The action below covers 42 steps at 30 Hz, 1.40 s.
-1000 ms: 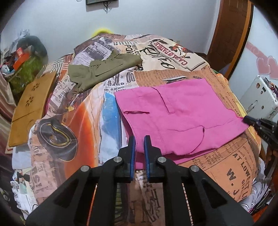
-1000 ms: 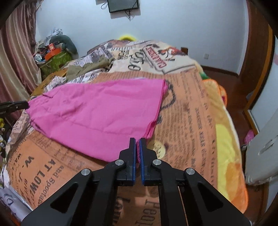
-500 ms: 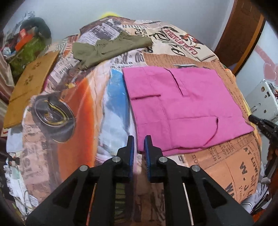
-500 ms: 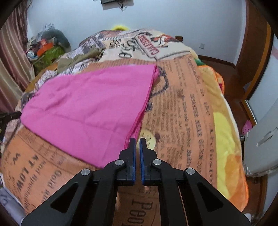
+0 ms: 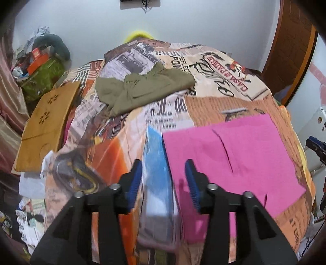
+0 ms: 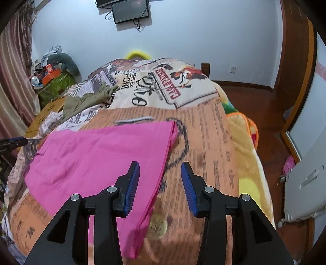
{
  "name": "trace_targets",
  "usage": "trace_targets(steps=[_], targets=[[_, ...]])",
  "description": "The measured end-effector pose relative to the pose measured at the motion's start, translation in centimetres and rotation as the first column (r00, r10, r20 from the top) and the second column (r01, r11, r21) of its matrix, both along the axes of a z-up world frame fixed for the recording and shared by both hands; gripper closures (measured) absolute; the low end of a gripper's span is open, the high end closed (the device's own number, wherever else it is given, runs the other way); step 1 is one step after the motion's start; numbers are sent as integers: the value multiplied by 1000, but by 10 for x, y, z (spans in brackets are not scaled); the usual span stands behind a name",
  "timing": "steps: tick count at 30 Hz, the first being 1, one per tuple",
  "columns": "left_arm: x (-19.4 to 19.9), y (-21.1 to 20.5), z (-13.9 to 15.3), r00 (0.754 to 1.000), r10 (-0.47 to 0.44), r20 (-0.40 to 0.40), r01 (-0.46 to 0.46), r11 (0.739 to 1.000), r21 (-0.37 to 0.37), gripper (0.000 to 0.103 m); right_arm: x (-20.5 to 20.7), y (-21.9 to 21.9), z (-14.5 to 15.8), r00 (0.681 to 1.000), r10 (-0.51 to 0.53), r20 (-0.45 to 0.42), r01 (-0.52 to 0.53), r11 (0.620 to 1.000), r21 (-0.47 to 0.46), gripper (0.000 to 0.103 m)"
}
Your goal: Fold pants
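Printed blanket [image 6: 205, 130] reads "CASA DE PAJAROS"-like sign, blurred. Folded flat pink cloth pants [image 5: 234, 155]. My left gripper [image 5: 164, 179] and right gripper [image 6: 160, 181] just opened, released, nothing clamped.

Home bedroom: blanket-covered bed [image 6: 203, 130], wall-mounted screen [image 6: 130, 10], curtain [image 6: 14, 81].

Mounted on each hand-held gripper, angled down along its fingers across the bed [image 5: 214, 106] toward the far wall at 12 o'clock. Close above the pink pants [image 5: 234, 155], seen from opposite ends. Shared: pants [image 6: 101, 155], olive garment [image 5: 142, 89] [image 6: 87, 99], patterned blanket.
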<state>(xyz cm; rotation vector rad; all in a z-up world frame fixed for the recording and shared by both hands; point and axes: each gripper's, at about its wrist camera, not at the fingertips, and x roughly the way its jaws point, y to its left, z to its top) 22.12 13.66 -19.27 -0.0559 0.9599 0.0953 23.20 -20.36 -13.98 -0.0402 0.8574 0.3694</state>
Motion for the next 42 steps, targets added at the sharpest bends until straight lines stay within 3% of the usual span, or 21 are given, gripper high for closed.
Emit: trace_targets(steps=[5,10,21,24,29,30,33,34,39,42], targets=[[36,4,-7,1000,10,-10,-10,1000,10,56,26,2,-2,1000,9,10,-9,1000,-10,65],[67,10,-27,999,17,-48,-18,999,-27,56,54,8,-13,1000,20,-4,-20,1000,-19,65],[98,8,-73,990,0,-142,-13,996,-86,56,117,19,-72,991,30,-130,-30,1000,3,65],[97,11,-81,987,-1,-159,-23,989,-145,64,131,20,-87,983,25,-184,-18,999,35,65],[94,13,-81,987,-14,-162,-18,981,-194,74,133,21,-88,983,45,-180,-34,997,64,65],[94,12,-81,986,-23,-162,-10,980,-201,81,132,21,-87,983,51,-177,-40,997,66,68],[93,3,-79,986,-38,-160,11,986,-166,99,133,27,-89,983,79,-168,-68,995,68,90],[92,-1,-78,987,-40,-155,19,991,-135,99,135,28,-89,983,79,-166,-70,996,60,94],[84,-13,-74,992,-33,-119,34,999,9,100,130,33,-85,991,85,-103,-84,996,20,99],[80,-7,-77,993,-12,-120,12,1000,4,99,131,35,-84,994,82,-76,-85,996,-31,100]])
